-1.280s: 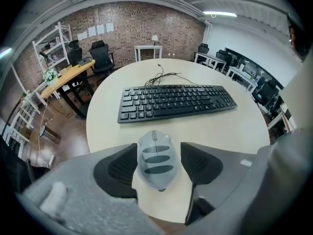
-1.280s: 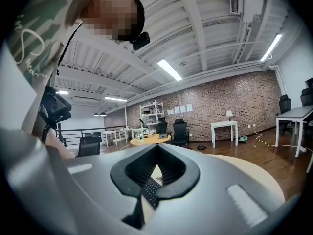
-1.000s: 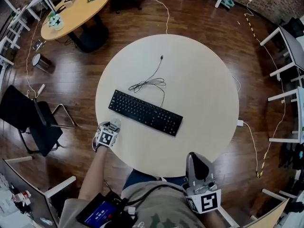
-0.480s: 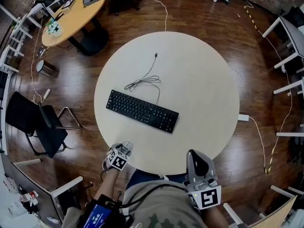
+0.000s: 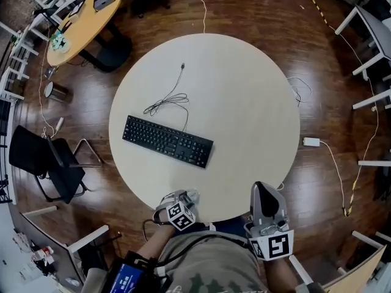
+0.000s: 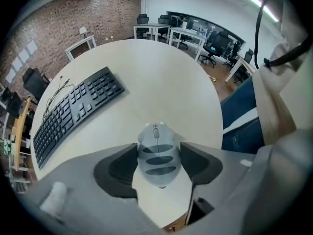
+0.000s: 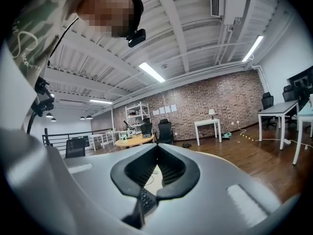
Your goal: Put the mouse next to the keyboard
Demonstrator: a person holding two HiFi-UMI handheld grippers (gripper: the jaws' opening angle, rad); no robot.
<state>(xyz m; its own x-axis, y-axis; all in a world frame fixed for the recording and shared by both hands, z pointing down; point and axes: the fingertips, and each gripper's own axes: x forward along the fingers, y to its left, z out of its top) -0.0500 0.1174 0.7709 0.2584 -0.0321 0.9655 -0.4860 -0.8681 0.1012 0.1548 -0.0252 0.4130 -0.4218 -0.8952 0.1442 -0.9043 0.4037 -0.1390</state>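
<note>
A grey mouse (image 6: 157, 156) sits between the jaws of my left gripper (image 6: 157, 148), which is shut on it. In the head view this gripper (image 5: 185, 200) hovers at the near edge of the round white table (image 5: 250, 102), with the mouse (image 5: 190, 195) poking out over the rim. The black keyboard (image 5: 167, 141) lies slanted on the table's left half, well ahead of the mouse; it also shows in the left gripper view (image 6: 73, 111). My right gripper (image 5: 265, 194) is off the table at the near right, shut on nothing, its jaws meeting in the right gripper view (image 7: 156, 148).
The keyboard's thin black cable (image 5: 168, 99) coils behind it toward the table's far side. A black chair (image 5: 46, 160) stands left of the table, a yellow round table (image 5: 79, 23) at far left. White cables and an adapter (image 5: 311, 141) lie on the wooden floor at right.
My left gripper has swung with the mouse from the table's left edge round to its near edge. The right gripper has stayed roughly in place.
</note>
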